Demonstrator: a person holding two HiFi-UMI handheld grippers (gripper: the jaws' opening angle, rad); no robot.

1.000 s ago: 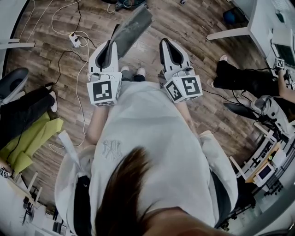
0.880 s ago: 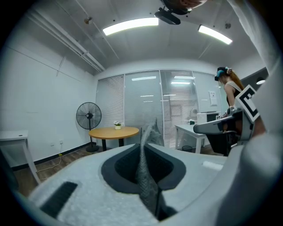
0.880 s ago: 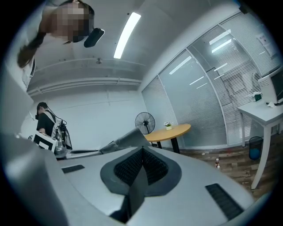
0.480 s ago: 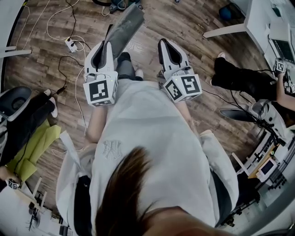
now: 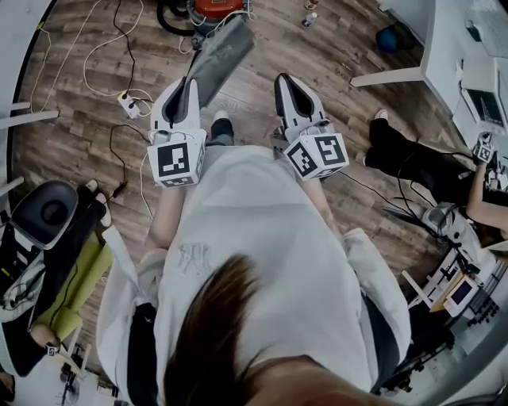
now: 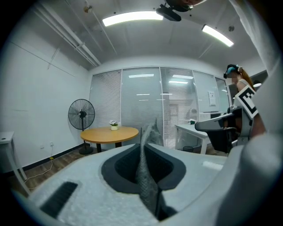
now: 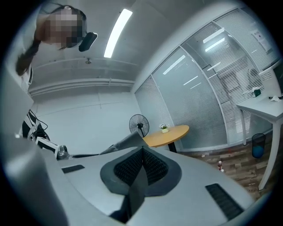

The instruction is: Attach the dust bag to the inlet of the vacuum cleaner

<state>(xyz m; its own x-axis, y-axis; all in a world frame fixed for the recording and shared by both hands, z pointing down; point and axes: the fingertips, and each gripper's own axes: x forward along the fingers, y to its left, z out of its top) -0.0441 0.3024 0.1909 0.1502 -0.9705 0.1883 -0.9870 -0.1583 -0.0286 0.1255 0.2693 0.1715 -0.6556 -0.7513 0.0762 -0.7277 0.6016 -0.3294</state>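
Here the person stands on a wooden floor [image 5: 71, 135] and holds both grippers out in front of the body, side by side and apart. The left gripper [image 5: 189, 86] has its jaws nearly together, and they pinch one edge of the grey dust bag [image 5: 221, 54]. In the left gripper view the thin fabric of the bag stands edge-on between the two dark pads [image 6: 121, 165] and rises a little over them. In the head view the bag reaches away from this gripper, forward and toward the right, as a flat and slightly tilted sheet held over the floor. The right gripper [image 5: 287, 81] is closed with nothing inside: in the right gripper view its pads meet in one line, and the bag shows only beyond them, on the left. The vacuum cleaner [image 5: 216, 8], red with a black hose [image 5: 168, 17], stands on the floor at the top edge of the head view, partly cut off. The far end of the bag appears just below it in the picture and is not joined to it. A white power strip [image 5: 129, 103] with cables lies on the floor, left of the left gripper. Ahead, a round wooden table [image 6: 110, 133] and a standing fan [image 6: 82, 114] are near the glass wall.
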